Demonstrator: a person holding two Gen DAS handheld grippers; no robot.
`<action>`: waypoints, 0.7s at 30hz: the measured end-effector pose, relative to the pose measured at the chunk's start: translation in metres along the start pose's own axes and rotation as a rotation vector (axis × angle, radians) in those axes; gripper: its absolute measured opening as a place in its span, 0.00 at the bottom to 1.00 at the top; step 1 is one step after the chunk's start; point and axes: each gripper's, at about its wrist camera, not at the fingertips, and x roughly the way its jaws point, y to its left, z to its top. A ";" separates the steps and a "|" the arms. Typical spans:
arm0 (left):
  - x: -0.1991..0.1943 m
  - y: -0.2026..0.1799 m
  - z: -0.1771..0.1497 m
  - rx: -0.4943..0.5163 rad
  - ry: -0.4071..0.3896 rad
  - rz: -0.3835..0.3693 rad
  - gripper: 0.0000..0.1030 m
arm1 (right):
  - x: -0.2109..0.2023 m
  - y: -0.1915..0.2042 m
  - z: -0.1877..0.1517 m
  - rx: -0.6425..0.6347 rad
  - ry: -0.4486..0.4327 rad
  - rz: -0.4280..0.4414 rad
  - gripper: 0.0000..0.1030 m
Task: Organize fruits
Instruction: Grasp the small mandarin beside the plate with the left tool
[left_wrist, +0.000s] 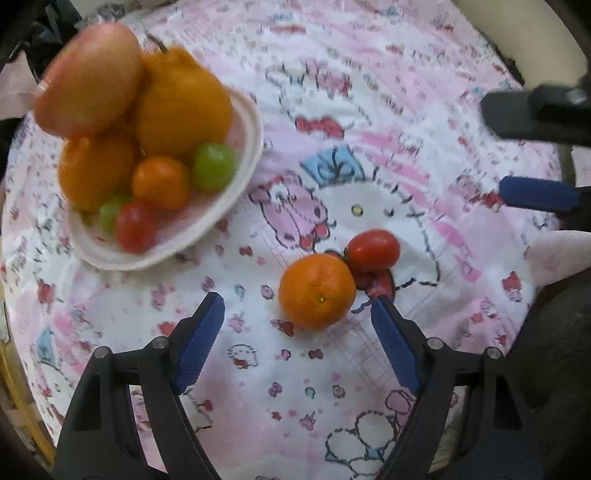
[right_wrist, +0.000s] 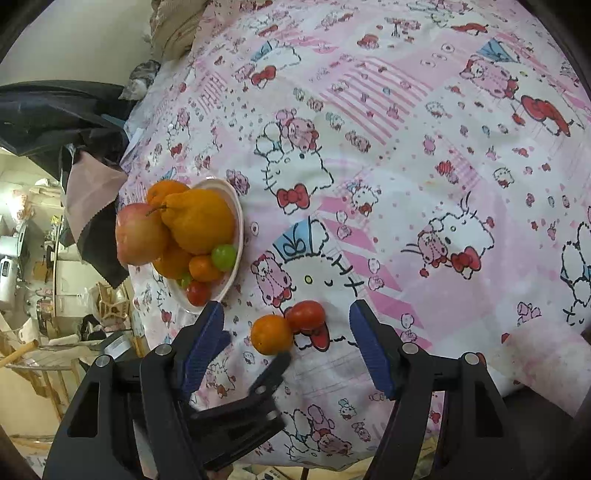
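Plate (right_wrist: 236, 221) w/ piled fruit sits on the pink cartoon-print cloth (right_wrist: 406, 147), already loaded: apple, big oranges, grapes, a tomato. Two strays left, both well off to the plate's right and nearer the cameras: small orange (left_wrist: 317, 291) and red tomato (left_wrist: 373, 248), touching each other, tomato on the orange's far side from the plate. Left tool (left_wrist: 297, 328) hangs right over the orange, jaws wide, nothing btwn the pads, orange closer to its right pad. Right tool (right_wrist: 287, 325) also wide and empty, looking down on the same pair. Step in hand, I'd say: approach for the pickup of the orange. Next calls for centring the left tool, dropping, closing gently w/o knocking the tomato, then carrying it to the plate.
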 end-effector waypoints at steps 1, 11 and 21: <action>0.006 -0.002 -0.001 0.000 0.017 -0.009 0.77 | 0.001 0.000 0.001 0.000 0.001 0.004 0.71; 0.013 -0.024 -0.005 0.092 0.020 0.032 0.35 | 0.006 0.013 0.000 -0.033 0.032 0.051 0.71; -0.027 -0.001 -0.014 0.005 0.010 0.076 0.35 | 0.005 0.026 -0.001 -0.067 0.028 0.065 0.71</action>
